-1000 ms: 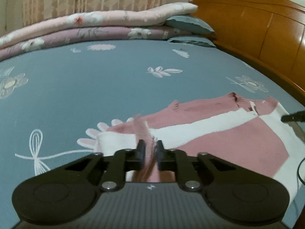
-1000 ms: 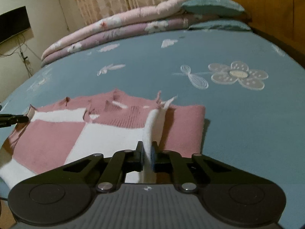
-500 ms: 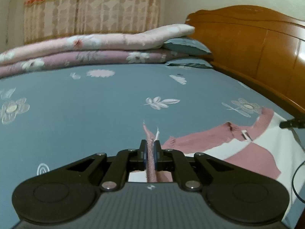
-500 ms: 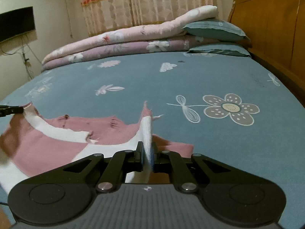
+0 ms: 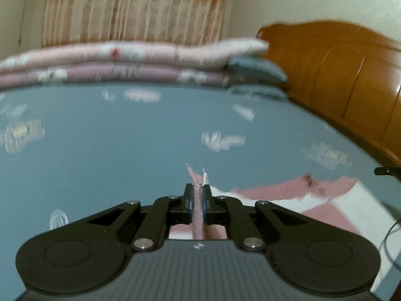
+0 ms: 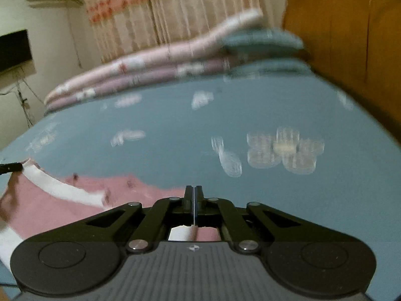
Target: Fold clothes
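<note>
A pink and white knit sweater (image 5: 288,193) is held up by one edge over the blue flowered bed sheet (image 5: 100,138). My left gripper (image 5: 198,188) is shut on a pink fold of it that sticks up between the pads. In the right wrist view the sweater (image 6: 50,200) runs from the left gripper's tip (image 6: 11,167) to my right gripper (image 6: 194,190). That gripper's jaws are pressed together on a thin edge, and fabric shows just under them. The right gripper's tip (image 5: 386,170) shows at the far right of the left wrist view. Both views are blurred.
Folded pink and mauve quilts (image 5: 125,60) and blue-grey pillows (image 5: 258,67) lie at the far side of the bed. A wooden headboard (image 5: 338,80) runs along the right. Curtains (image 5: 132,7) hang behind, and a dark screen (image 6: 15,50) is on the left wall.
Both grippers have risen with the sweater's edge, so the garment has come up off the sheet. Less fabric sticks out past the right gripper's jaws than before.
</note>
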`<state>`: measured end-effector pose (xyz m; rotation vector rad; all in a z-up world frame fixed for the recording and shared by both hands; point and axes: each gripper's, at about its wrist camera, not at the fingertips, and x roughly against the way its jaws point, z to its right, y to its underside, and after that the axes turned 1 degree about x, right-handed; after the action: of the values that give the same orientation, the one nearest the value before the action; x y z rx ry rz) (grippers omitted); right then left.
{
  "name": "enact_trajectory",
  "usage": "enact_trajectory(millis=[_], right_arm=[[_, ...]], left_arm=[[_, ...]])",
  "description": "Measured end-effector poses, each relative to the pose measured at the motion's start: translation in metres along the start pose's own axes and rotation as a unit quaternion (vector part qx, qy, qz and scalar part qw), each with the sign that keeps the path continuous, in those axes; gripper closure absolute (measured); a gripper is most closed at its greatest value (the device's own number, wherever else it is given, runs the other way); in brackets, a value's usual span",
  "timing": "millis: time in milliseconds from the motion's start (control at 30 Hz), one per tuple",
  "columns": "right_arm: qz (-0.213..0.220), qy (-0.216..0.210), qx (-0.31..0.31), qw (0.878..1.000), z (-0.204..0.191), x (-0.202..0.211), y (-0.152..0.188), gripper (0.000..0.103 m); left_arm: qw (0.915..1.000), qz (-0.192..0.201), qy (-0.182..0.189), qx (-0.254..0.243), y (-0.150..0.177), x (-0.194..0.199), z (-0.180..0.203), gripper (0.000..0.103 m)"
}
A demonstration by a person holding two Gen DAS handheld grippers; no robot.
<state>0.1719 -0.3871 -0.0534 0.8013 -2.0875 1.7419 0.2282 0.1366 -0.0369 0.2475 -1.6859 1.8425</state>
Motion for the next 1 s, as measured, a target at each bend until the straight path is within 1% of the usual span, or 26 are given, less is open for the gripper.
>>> enact_trajectory(millis=[33,67,100,133,167,200,233,267,300,367,400,433,467,500,533,567,600,700,800,833,900,967,1000], right_arm=[[-0.013,-0.002,-0.012,1.000,0.003,-0.006,0.006,0.096],[-0.022,-0.008,-0.025,0.999,0.006,-0.009,0.012,0.089],[-0.023,-0.018,-0.038,0.999,0.009,-0.009,0.017,0.084],[-0.024,-0.027,-0.049,0.998,0.011,-0.008,0.021,0.077],[-0.024,-0.033,-0.057,0.998,0.011,-0.008,0.024,0.073],[-0.023,-0.040,-0.064,0.997,0.012,-0.007,0.026,0.071],[-0.025,-0.047,-0.072,0.996,0.013,-0.008,0.028,0.068],[-0.029,-0.055,-0.078,0.995,0.014,-0.011,0.029,0.063],[-0.032,-0.063,-0.085,0.994,0.014,-0.014,0.030,0.062],[-0.041,-0.077,-0.093,0.992,0.015,-0.021,0.031,0.061],[-0.047,-0.078,-0.088,0.992,0.012,-0.027,0.030,0.061],[-0.052,-0.080,-0.082,0.992,0.009,-0.032,0.030,0.061],[-0.056,-0.081,-0.076,0.992,0.005,-0.037,0.031,0.066],[-0.059,-0.077,-0.066,0.993,0.001,-0.041,0.031,0.078],[-0.059,-0.067,-0.052,0.995,-0.004,-0.042,0.030,0.095],[-0.054,-0.060,-0.040,0.996,-0.009,-0.040,0.028,0.096],[-0.044,-0.057,-0.034,0.997,-0.012,-0.036,0.026,0.096],[-0.013,-0.043,-0.025,0.999,-0.015,-0.017,0.015,0.096],[0.012,-0.040,-0.021,0.999,-0.015,-0.003,-0.002,0.096],[0.011,-0.039,-0.018,0.999,-0.014,-0.004,-0.005,0.096],[0.006,-0.037,-0.015,0.999,-0.012,-0.009,-0.010,0.096],[-0.020,-0.029,-0.016,0.999,-0.008,-0.026,-0.006,0.096],[-0.035,-0.025,-0.019,0.999,-0.006,-0.034,-0.002,0.096]], left_arm=[[0.9998,-0.017,-0.007,0.008,0.006,-0.010,-0.004,0.098],[0.9993,-0.032,-0.013,0.016,0.011,-0.018,-0.007,0.098],[0.9988,-0.040,-0.014,0.024,0.016,-0.021,-0.010,0.098],[0.9984,-0.045,-0.012,0.032,0.020,-0.023,-0.013,0.097],[0.9983,-0.045,-0.012,0.037,0.022,-0.022,-0.015,0.094],[0.9982,-0.044,-0.010,0.040,0.023,-0.022,-0.017,0.087],[0.9980,-0.043,-0.007,0.045,0.024,-0.021,-0.019,0.083],[0.9977,-0.045,-0.001,0.050,0.024,-0.021,-0.020,0.073],[0.9976,-0.047,0.005,0.051,0.024,-0.021,-0.020,0.067],[0.9972,-0.050,0.017,0.052,0.023,-0.022,-0.020,0.058],[0.9974,-0.053,0.015,0.047,0.024,-0.024,-0.019,0.058],[0.9974,-0.057,0.014,0.042,0.025,-0.026,-0.017,0.058],[0.9974,-0.060,0.013,0.039,0.026,-0.028,-0.016,0.062],[0.9977,-0.059,0.012,0.032,0.025,-0.028,-0.013,0.068],[0.9979,-0.058,0.010,0.026,0.025,-0.027,-0.011,0.079],[0.9982,-0.057,0.009,0.019,0.025,-0.027,-0.008,0.100],[0.9984,-0.054,0.008,0.014,0.025,-0.025,-0.006,0.099],[0.9997,-0.020,0.007,0.014,0.014,-0.009,-0.004,0.099],[0.9996,0.011,0.016,0.019,-0.002,0.001,-0.004,0.099],[0.9996,0.010,0.019,0.018,-0.005,0.000,-0.004,0.099],[0.9998,-0.003,0.012,0.019,-0.003,-0.011,-0.005,0.099],[0.9996,-0.017,0.004,0.021,-0.001,-0.021,-0.007,0.099],[0.9991,-0.031,-0.001,0.028,0.004,-0.029,-0.009,0.099]])
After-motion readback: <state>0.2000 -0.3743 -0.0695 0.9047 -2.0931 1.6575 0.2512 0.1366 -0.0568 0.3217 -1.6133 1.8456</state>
